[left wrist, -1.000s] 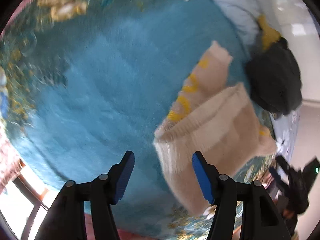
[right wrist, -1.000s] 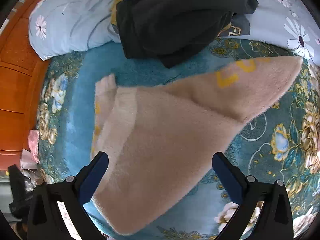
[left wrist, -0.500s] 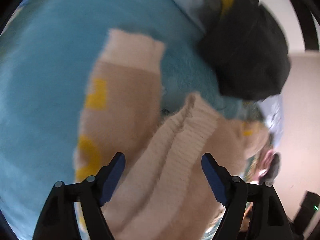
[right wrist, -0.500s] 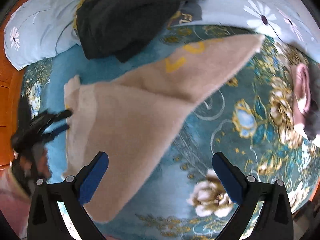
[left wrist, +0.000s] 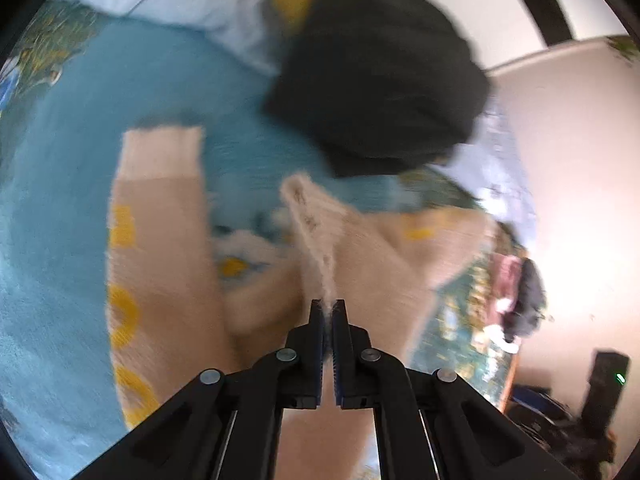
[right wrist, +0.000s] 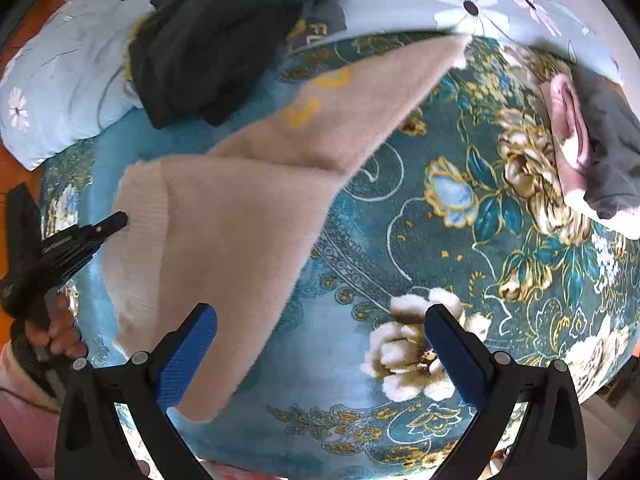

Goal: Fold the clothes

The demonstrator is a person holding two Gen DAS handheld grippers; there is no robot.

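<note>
Sweater (right wrist: 224,232), beige with yellow lettering, lies spread on the teal floral bed cover (right wrist: 460,208). Your left hand-held gripper (left wrist: 329,312) is clamped on its ribbed hem edge, which rises as a pinched ridge; your right hand-held gripper (right wrist: 320,344) hangs above the lower hem, jaws wide apart, holding nothing. Step in hand, by my reading: first fold, hem corner taken. The next move likely calls for carrying that corner across the body while the right one pins or takes the opposite corner. A dark garment pile (right wrist: 224,40) sits just beyond the far sleeve (right wrist: 360,92), close enough to crowd the fold. More clothes (right wrist: 588,140) lie at the right edge, well apart.
</note>
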